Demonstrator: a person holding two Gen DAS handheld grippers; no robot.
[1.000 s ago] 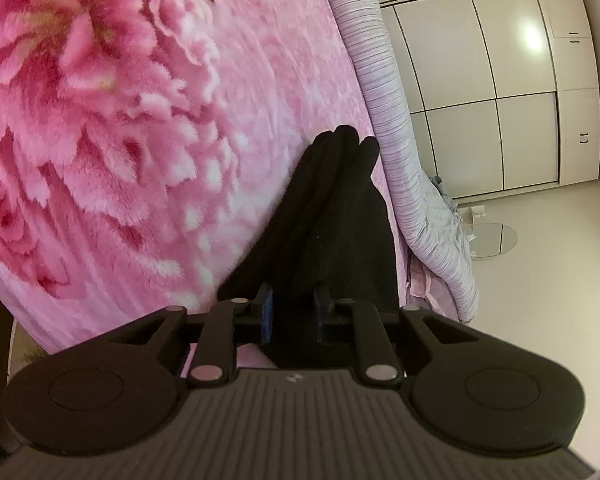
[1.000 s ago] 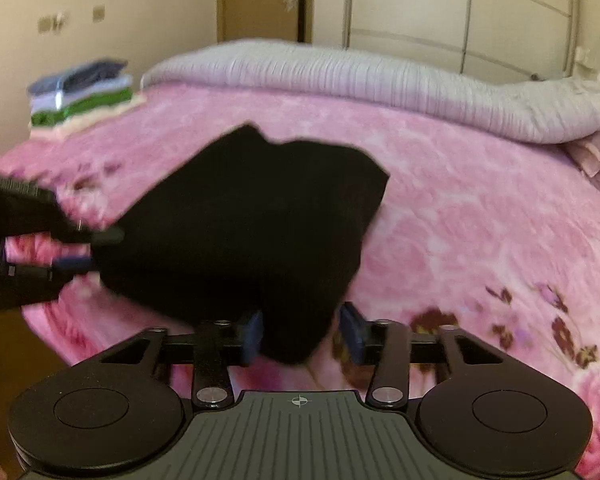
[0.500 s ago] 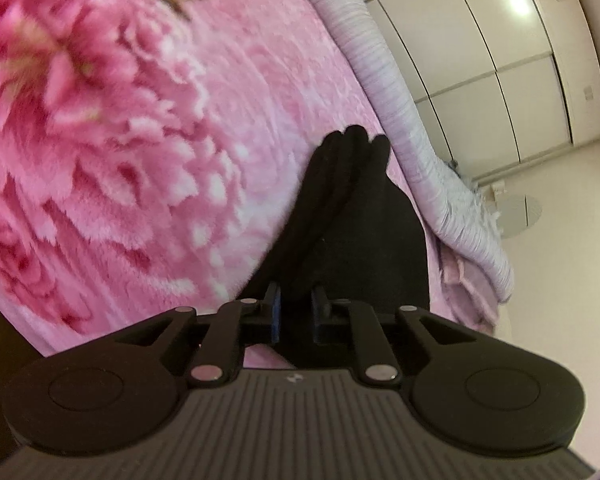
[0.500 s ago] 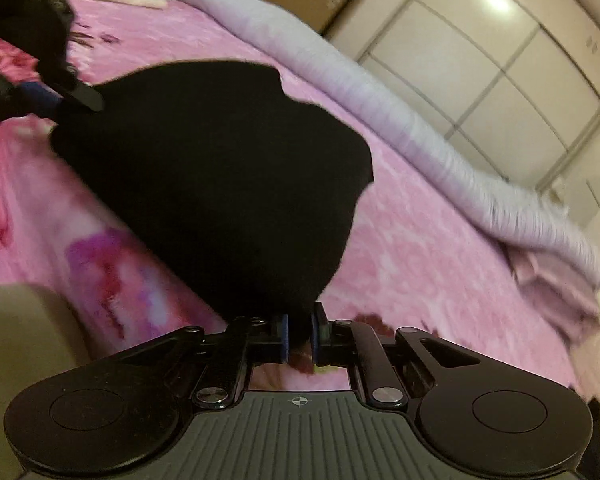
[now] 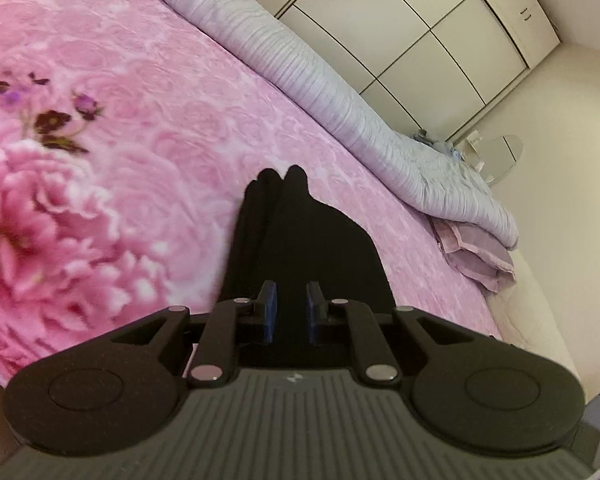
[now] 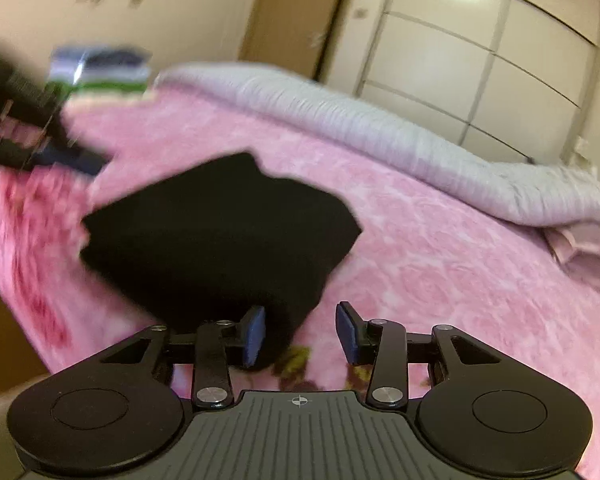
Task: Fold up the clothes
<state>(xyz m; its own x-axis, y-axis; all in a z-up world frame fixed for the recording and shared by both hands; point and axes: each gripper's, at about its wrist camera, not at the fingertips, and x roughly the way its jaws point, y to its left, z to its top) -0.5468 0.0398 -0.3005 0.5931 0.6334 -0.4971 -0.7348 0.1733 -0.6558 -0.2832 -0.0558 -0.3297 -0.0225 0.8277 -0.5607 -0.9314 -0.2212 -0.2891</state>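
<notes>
Black knit fabric, folded into a compact multi-layer packet: the black garment [image 6: 220, 236] is shown lying on the pink floral blanket [image 6: 440, 264] of the bed, near the bed's front edge. In the left wrist view its stacked fold edges [image 5: 276, 184] are seen end-on, with several layers visible. The left gripper [image 5: 291, 310] is closing, its jaws narrow with the near end of the garment between them; the cloth appears to be pinched. The right gripper [image 6: 300, 334] is opening, its jaws standing fairly wide; a corner of the garment lies beside the left pad [image 6: 254, 336], but it is not pressed.

The garment is judged to be light, soft and limp. No fragility is expected, but the layers may slide over one another or sag apart if only one is caught. A hold is best taken at a folded edge or corner, through all layers at once, with both ends supported.

A striped grey quilt [image 5: 300, 60] and a stack of folded clothes [image 6: 104, 70] are seen at the far side of the bed.
</notes>
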